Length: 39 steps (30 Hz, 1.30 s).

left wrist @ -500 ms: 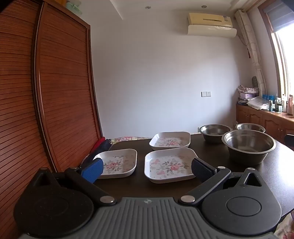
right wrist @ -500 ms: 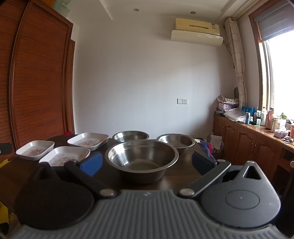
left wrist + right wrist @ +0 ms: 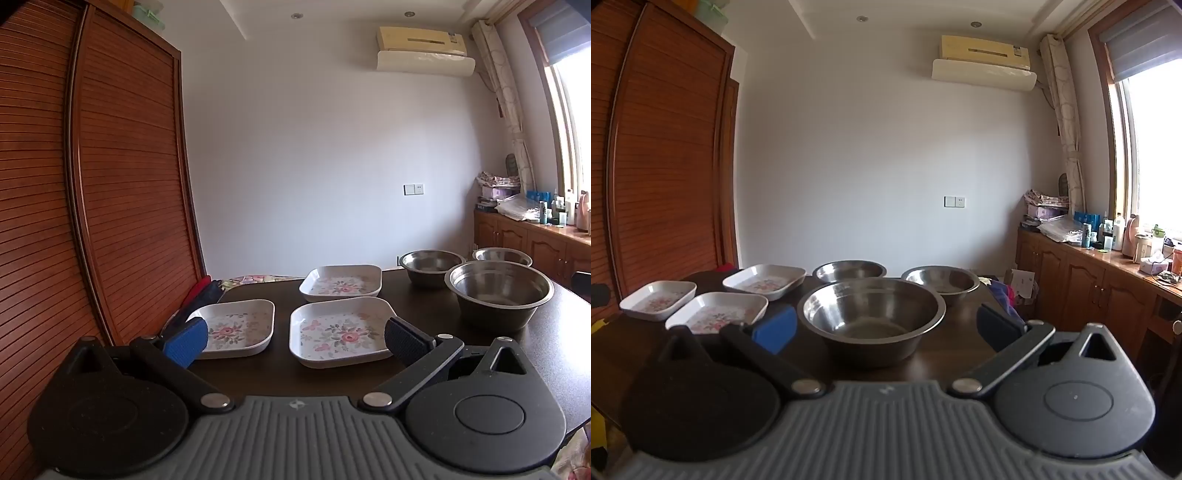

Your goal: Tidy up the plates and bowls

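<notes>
Both claws hang just short of the near edge of the dark table [image 3: 406,295], tipped slightly down and aimed across it. The left claw [image 3: 295,338] has its jaws spread as wide as they go with nothing between the pads; it faces the plates. The right claw [image 3: 886,326] is spread just as wide and empty too, lined up on the big bowl [image 3: 870,317], which sits right between its fingers in that view but isn't touched by either pad.

Where the stuff is: three square white plates with pink flowers sit on the left half of the table, none touching. There's a near-left plate [image 3: 236,328], a near-right plate [image 3: 340,332] just beside it, and a far plate [image 3: 341,282] behind them. On the right half are three steel bowls, the big bowl up front and two smaller ones behind it: a back-left bowl [image 3: 849,271] and a back-right bowl [image 3: 942,282] sitting close to the big one's rim.

Around it all: a tall slatted wooden wardrobe [image 3: 92,203] runs along the left, with some red and dark fabric [image 3: 201,291] bunched between it and the table. A wooden cabinet [image 3: 1089,280] under the window is cluttered with bottles, and an air conditioner [image 3: 984,62] is high on the back wall.
</notes>
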Each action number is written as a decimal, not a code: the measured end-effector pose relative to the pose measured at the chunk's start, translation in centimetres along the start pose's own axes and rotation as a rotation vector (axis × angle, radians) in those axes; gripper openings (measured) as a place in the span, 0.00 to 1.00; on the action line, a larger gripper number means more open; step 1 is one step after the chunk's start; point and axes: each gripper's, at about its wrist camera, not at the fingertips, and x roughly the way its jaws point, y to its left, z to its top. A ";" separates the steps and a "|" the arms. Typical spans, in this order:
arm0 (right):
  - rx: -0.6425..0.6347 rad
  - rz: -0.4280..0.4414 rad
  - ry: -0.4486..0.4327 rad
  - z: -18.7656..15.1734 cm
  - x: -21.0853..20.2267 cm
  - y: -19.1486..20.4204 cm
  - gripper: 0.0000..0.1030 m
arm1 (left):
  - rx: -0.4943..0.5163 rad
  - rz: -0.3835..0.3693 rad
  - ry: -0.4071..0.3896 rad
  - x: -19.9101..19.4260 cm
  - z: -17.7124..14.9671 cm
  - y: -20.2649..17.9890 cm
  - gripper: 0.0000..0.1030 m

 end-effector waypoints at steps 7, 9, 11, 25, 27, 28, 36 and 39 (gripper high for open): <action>0.004 -0.006 0.003 -0.4 0.7 -0.1 1.00 | -0.003 0.001 -0.001 -0.1 0.1 0.1 1.00; 0.002 -0.007 0.002 -0.4 0.5 -0.1 1.00 | -0.002 -0.001 -0.001 -0.1 0.1 0.1 1.00; 0.002 -0.006 0.002 -0.4 0.5 -0.2 1.00 | 0.000 -0.002 -0.002 -0.1 0.0 -0.1 1.00; 0.003 -0.007 0.003 -0.4 0.5 -0.2 1.00 | -0.002 -0.001 -0.005 -0.3 0.0 -0.1 1.00; 0.002 -0.008 0.003 -0.4 0.5 -0.2 1.00 | -0.001 -0.001 -0.004 -0.3 0.0 -0.1 1.00; 0.003 -0.008 0.003 -0.4 0.5 -0.2 1.00 | -0.001 -0.001 -0.003 -0.3 0.0 -0.1 1.00; 0.004 -0.008 -0.002 -0.5 0.4 -0.3 1.00 | -0.002 -0.001 -0.002 -0.4 0.0 -0.2 1.00; 0.002 -0.008 -0.005 -0.5 0.3 -0.2 1.00 | -0.005 -0.001 -0.002 -0.3 -0.1 -0.2 1.00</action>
